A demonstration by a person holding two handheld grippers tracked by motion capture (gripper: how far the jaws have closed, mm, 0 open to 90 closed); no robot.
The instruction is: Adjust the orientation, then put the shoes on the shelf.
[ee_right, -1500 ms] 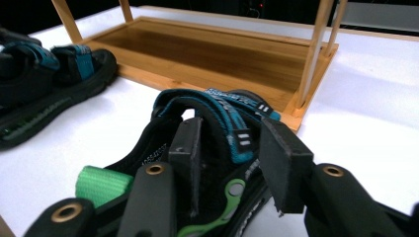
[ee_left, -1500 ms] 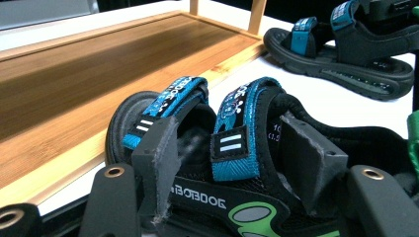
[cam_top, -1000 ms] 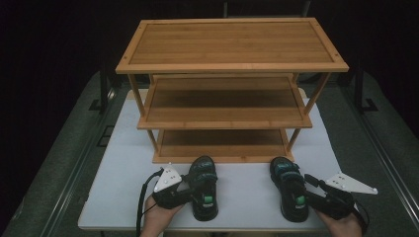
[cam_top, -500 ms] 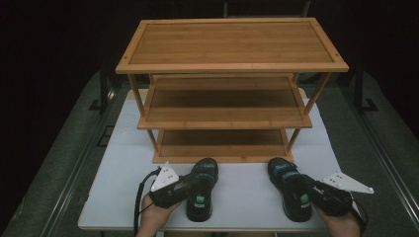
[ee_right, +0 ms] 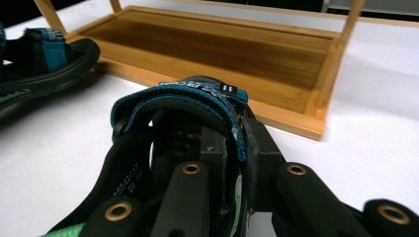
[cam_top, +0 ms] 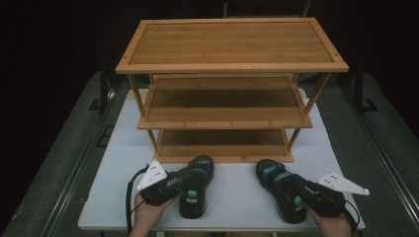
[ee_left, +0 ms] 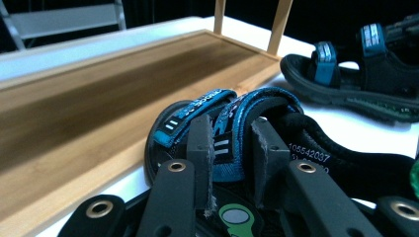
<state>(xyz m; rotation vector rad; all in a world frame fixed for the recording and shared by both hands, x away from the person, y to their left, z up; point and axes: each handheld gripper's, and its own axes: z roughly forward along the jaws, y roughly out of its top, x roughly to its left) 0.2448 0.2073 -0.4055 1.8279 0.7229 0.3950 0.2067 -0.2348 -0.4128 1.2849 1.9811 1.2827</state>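
Lying near the bench's front edge, the left sandal (cam_top: 195, 186) has its blue strap (ee_left: 232, 128) pinched in the left tool (ee_left: 228, 148), jaws closed on it. The right sandal (cam_top: 281, 190), well apart toward the right, is gripped at its strap (ee_right: 197, 96) by the right tool (ee_right: 231, 148). Behind both stands the wooden rack (cam_top: 232, 64).

Black sandals (cam_top: 195, 186) with teal straps, green heel patches, light-brown wooden rack (cam_top: 232, 59), white table (cam_top: 123, 163)
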